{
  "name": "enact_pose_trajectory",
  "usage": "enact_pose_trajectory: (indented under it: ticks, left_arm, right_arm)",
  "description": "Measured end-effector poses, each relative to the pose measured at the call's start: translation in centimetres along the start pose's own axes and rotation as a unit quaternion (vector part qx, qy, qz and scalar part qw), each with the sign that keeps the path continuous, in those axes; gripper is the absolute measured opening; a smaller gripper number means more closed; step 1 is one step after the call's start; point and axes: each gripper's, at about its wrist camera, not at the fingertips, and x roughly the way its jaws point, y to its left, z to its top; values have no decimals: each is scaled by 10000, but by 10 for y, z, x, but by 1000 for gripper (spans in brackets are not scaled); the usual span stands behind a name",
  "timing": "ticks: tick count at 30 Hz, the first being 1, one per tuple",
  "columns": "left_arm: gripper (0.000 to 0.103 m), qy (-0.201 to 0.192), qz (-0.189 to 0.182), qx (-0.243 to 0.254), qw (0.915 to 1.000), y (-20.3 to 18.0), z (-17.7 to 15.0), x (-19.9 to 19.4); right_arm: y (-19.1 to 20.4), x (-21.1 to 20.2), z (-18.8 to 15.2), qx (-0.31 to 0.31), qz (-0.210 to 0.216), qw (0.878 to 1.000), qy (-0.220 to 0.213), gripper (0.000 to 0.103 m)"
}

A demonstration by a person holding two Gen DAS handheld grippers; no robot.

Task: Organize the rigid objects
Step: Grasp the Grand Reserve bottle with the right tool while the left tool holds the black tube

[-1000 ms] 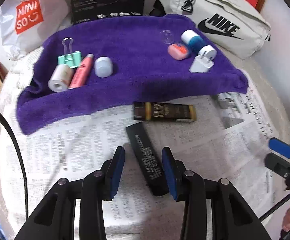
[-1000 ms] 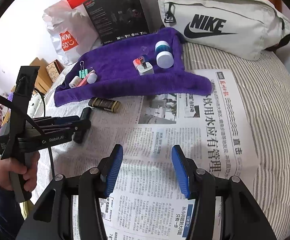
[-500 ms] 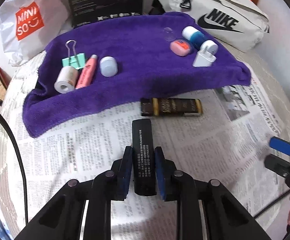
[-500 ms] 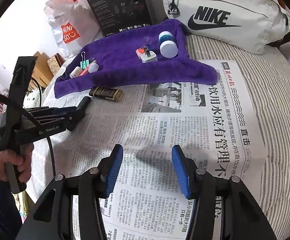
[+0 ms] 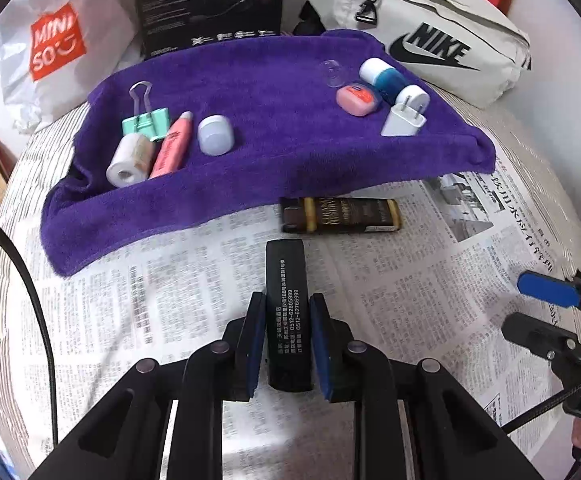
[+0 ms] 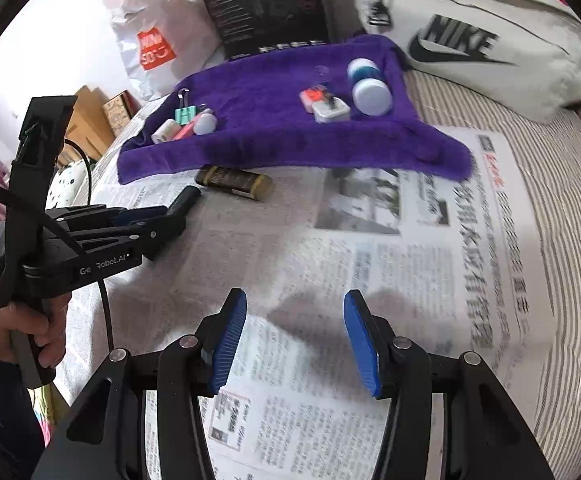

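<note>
A: Our left gripper point(image 5: 286, 344) is clamped on the black box point(image 5: 286, 300), which points toward the brown bar point(image 5: 340, 216) by the purple towel's point(image 5: 274, 152) front edge.

B: Our right gripper point(image 6: 294, 340) stands apart, holding nothing, over bare newspaper point(image 6: 410, 280); we have clear room between towel and striped bed point(image 6: 562, 208).

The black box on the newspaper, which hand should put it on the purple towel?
The left. Its tongs are already shut on the black box, pointing toward the purple towel. The right tongs are open and empty over bare newspaper, farther from the box.
</note>
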Motion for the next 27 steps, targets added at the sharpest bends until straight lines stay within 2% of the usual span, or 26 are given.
enact_pose_trajectory:
  ticks: [3,6,8,13,19,21,25,27]
  left_arm:
    - [21,21,219,-112,9997,17,-6,-4]
    - [21,35,260,-274,9993,36,-11,-7]
    - [21,20,179,-423,9989,49,-16,-8]
    - [21,-43,-48,-535,9985,57,-20,-9]
    - [22,-87,-33,-537,9985,55,-21,-9]
    - [22,-110,-81,-577,9982,57,-22,-10]
    - [22,-155,-221,-667,9974,62,-23,-12]
    - [22,-156,-258,-696,9971,63,-24,-12]
  right_arm:
    - [7,6,13,-228,49,9997,-34,51]
    - [16,20,29,-591,81,9982,18,52]
    - [23,29,39,-965,55,9953,-63,52]
    - [35,55,63,-1501,-117,9886,46,52]
    - [47,78,70,-1915,-104,9812,228,53]
    - [51,80,70,-2052,-132,9785,142,56]
    - [58,85,74,-2169,-88,9762,41,56]
    - [63,87,75,-2257,-100,9741,-4,51]
